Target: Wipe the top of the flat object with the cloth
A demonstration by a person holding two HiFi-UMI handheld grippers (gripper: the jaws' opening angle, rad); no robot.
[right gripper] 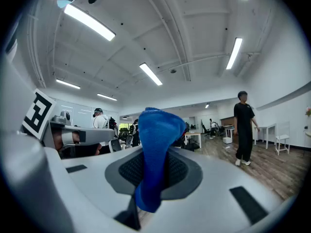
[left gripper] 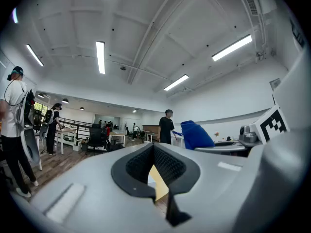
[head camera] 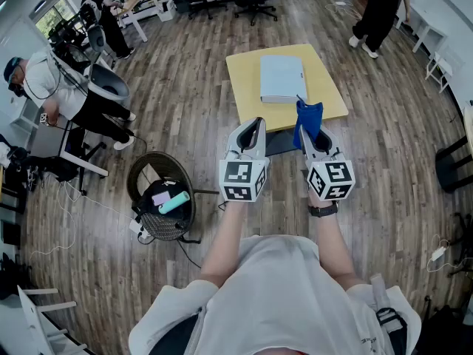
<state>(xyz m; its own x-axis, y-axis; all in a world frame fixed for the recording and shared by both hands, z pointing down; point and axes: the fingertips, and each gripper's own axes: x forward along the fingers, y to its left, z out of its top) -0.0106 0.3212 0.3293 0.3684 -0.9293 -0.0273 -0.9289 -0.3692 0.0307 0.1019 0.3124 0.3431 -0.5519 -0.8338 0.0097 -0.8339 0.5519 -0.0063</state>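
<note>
**A:** Where do the person's grippers stand, measured from the square yellow table (head camera: 246,95)?

**B:** Both hang just short of its near edge, side by side. The left gripper (head camera: 254,124) has its jaws drawn together with their tips meeting. Nothing is between them, and only a sliver of the yellow top shows through the gap below the tips.

**A:** And the right gripper (head camera: 311,134)?

**B:** Its jaws are clamped on the bright blue cloth (head camera: 308,116). The cloth stands up out of the pads as a bunched fold, over the table's near edge.

**A:** Where is the thing to be wiped?

**B:** The flat pale blue-grey rectangular object (head camera: 281,78) lies on the table, in its far half and towards its right side. It is apart from the cloth and from both grippers.

**A:** Anything else around the table?

**B:** To its near left, a round dark wire basket (head camera: 177,170) stands on the wooden floor. Beyond the far right corner a person in dark clothes (head camera: 378,9) is on foot.
</note>
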